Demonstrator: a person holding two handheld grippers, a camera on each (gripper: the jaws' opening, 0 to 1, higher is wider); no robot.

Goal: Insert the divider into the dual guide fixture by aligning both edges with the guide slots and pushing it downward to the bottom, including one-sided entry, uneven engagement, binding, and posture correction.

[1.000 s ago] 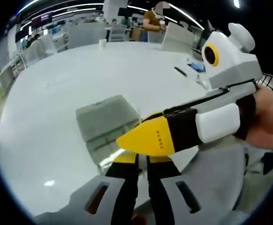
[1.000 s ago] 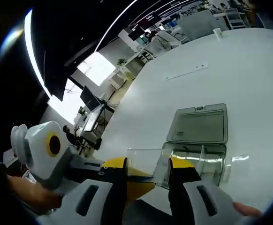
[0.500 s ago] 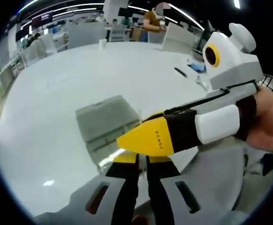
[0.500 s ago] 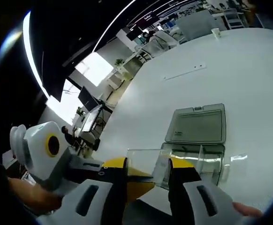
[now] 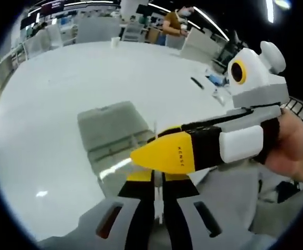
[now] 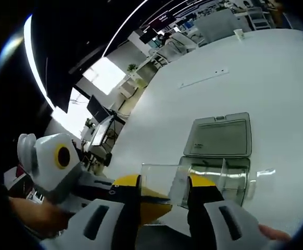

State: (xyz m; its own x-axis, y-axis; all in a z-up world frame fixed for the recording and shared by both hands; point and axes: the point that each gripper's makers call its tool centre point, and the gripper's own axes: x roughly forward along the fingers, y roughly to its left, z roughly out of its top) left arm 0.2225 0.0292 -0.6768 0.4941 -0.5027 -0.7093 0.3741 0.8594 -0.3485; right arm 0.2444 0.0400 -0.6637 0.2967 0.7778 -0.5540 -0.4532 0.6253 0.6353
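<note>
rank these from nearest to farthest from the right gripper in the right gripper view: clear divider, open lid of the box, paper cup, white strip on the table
1. clear divider, between the right gripper's jaws
2. open lid, lying flat just beyond the clear box
3. white strip, mid-table, up and left of the lid
4. paper cup, at the table's far edge, top right

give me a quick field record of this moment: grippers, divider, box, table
left gripper: jaws nearly closed on the thin edge of the divider
right gripper: jaws apart, the clear divider between them
divider: transparent sheet, held above the table, not yet in the slots
fixture: clear open box on the table, just beyond the divider
lid: grey, lying open flat behind the box
table: white, with a cup at the far edge
hand: person's, holding the right gripper
</note>
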